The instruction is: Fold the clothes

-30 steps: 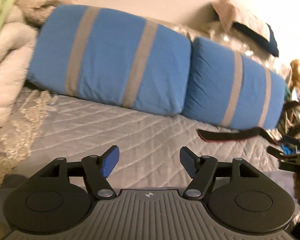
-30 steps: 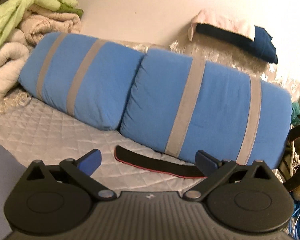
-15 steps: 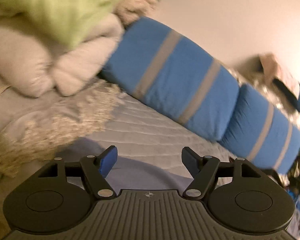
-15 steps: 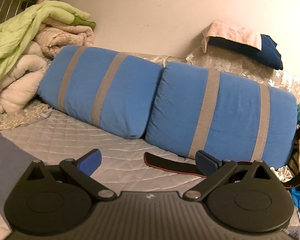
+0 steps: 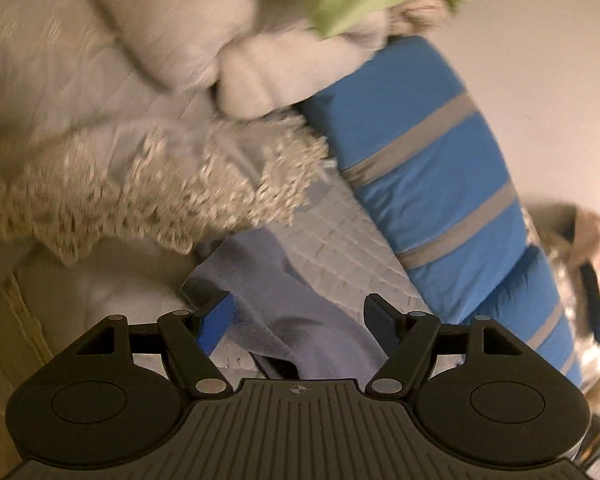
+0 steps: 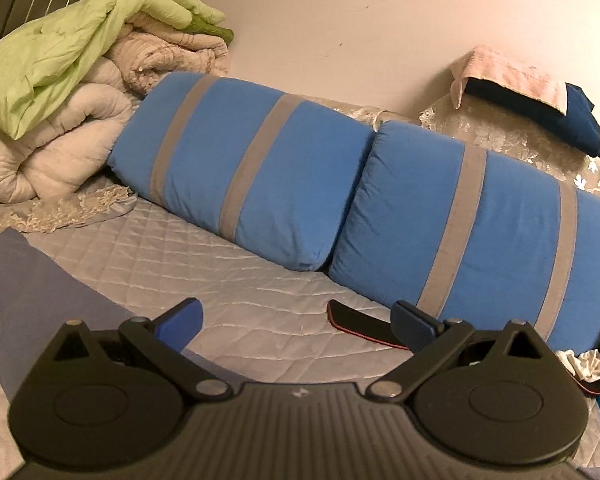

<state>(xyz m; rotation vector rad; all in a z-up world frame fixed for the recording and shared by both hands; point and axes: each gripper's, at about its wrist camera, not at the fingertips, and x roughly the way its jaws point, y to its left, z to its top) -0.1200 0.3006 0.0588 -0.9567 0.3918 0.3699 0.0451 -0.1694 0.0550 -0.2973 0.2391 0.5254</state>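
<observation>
A: Where's the garment?

B: The blue-grey cloth (image 5: 284, 300) lies on the bed (image 5: 364, 256), one rumpled corner right under the left gripper (image 5: 298, 318). From the right wrist view the same cloth (image 6: 32, 288) spreads flat across the quilt at the lower left, so most of it seems laid out for folding.

A: Why is the left gripper tilted like that?

B: My guess: it's rolled to line its jaws up with that corner's edge. The jaws are spread, cloth showing between them, but neither pad presses on it.

A: And the right gripper (image 6: 298, 326)?

B: Jaws spread wide too, nothing between them, hovering over bare quilt. Probably waiting to take the opposite edge.

A: What's around?

B: Two blue pillows (image 6: 244, 168) lean against the wall, likely pushed back to free the bed. Duvets (image 6: 48, 148) are stacked at the left, a lace trim (image 5: 148, 200) lies near the corner, and a black strap (image 6: 360, 322) lies by the pillows.

A: Any risk?

B: The lace sits close; the jaws could catch it along with the cloth.
</observation>
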